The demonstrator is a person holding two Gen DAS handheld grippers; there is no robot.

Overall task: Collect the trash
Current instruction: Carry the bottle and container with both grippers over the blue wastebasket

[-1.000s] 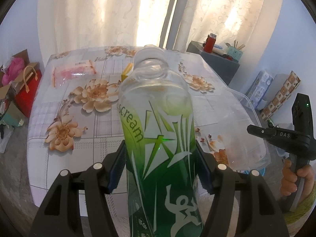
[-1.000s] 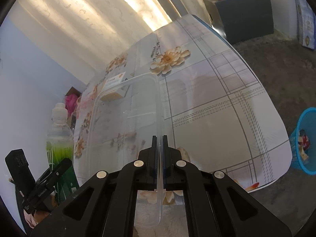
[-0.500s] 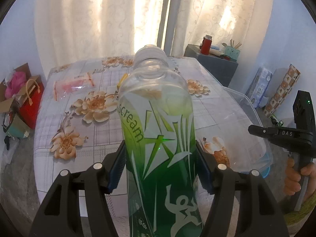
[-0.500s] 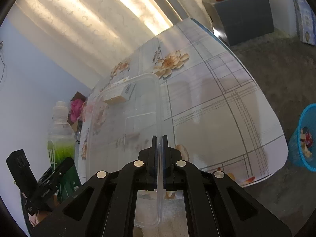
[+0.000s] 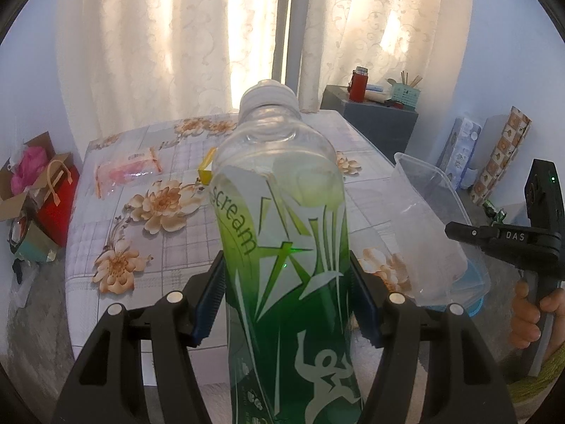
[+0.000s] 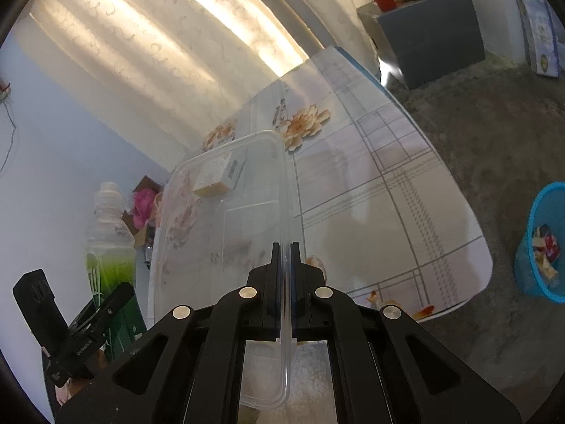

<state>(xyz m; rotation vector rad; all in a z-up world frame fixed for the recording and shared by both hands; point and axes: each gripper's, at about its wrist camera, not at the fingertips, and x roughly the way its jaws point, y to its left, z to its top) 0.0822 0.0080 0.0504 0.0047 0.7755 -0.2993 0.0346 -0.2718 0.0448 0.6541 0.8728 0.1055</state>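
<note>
Both wrist views look forward along their tongs, seemingly sharing the table (image 5: 106, 247).

I've got the green-labelled plastic bottle (image 5: 282, 247) upright, cap on, looks empty. The clear plastic tub (image 6: 226, 219) is tipped on its side, held up off the flowered table. A pink wrapper (image 5: 127, 173) and small yellow box (image 5: 206, 169) lie on it.
</note>
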